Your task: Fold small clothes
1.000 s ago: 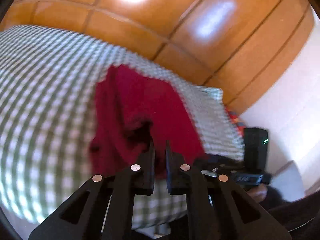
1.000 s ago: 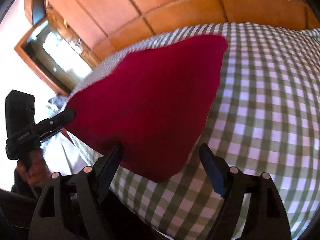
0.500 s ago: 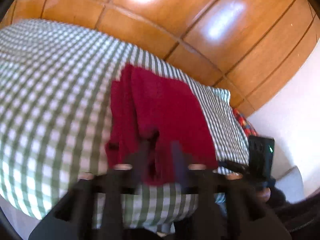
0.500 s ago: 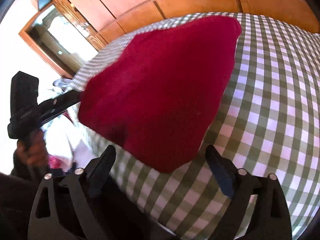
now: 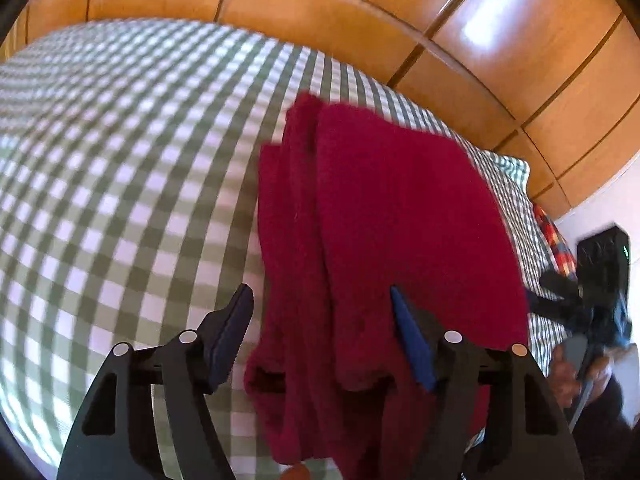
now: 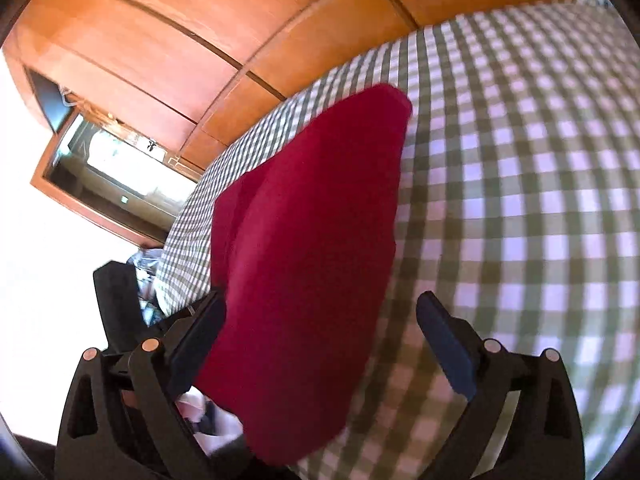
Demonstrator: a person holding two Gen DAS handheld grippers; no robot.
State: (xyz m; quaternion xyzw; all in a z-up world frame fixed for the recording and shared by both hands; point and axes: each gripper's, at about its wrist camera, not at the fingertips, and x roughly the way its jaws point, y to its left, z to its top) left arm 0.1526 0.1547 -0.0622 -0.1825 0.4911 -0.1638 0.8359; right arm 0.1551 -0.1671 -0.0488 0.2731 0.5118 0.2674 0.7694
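red garment, checked bedcover, open claw

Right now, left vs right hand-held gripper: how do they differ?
The left hand-held gripper straddles the layered near edge of the folded dark red knit garment; the right hand-held gripper faces its smooth side. The left's jaws, just opening, stand narrower than the right's. Both are open, neither pinching cloth, over the green-and-white checked bedcover.

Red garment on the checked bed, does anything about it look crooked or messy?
Slightly. The red garment lies folded on the checked cover, but its left layers are staggered into uneven ridges and its near end overhangs the bed edge.
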